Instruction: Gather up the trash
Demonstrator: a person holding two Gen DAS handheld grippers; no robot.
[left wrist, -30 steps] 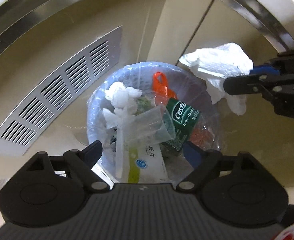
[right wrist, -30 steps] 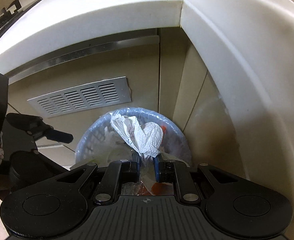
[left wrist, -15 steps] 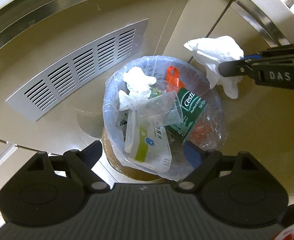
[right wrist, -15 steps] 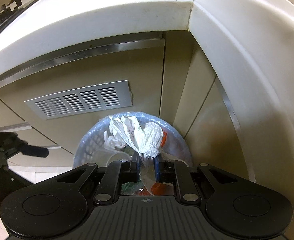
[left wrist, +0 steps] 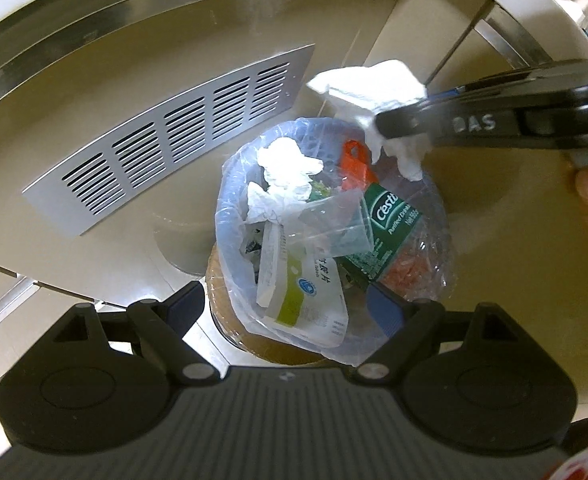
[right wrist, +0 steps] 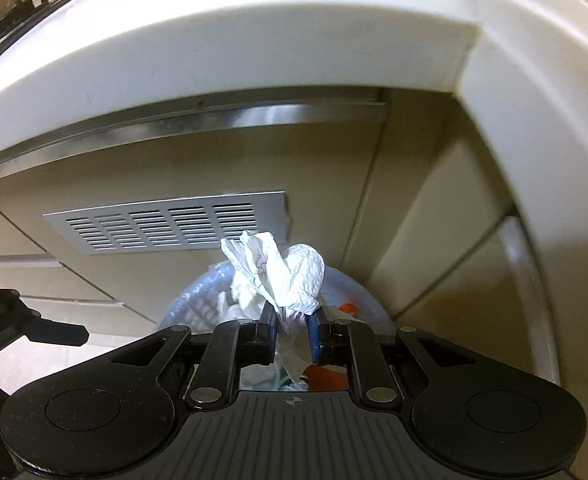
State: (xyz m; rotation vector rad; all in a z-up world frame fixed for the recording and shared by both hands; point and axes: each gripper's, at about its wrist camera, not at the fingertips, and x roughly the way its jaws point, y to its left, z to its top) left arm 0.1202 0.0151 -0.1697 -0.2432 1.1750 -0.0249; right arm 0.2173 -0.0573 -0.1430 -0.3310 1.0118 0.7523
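Here, a crumpled paper towel (right wrist: 284, 280) is seen between the just-parted jaws of the right gripper (right wrist: 292, 334) | directly above the far rim of the lined trash bin (left wrist: 230, 208) | left gripper (left wrist: 286, 308) held wide, empty, at the near rim.

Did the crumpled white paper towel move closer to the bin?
Yes. The crumpled white paper towel shifted left, now overhanging the bag-lined bin's rim, between the right gripper's just-opened jaws.
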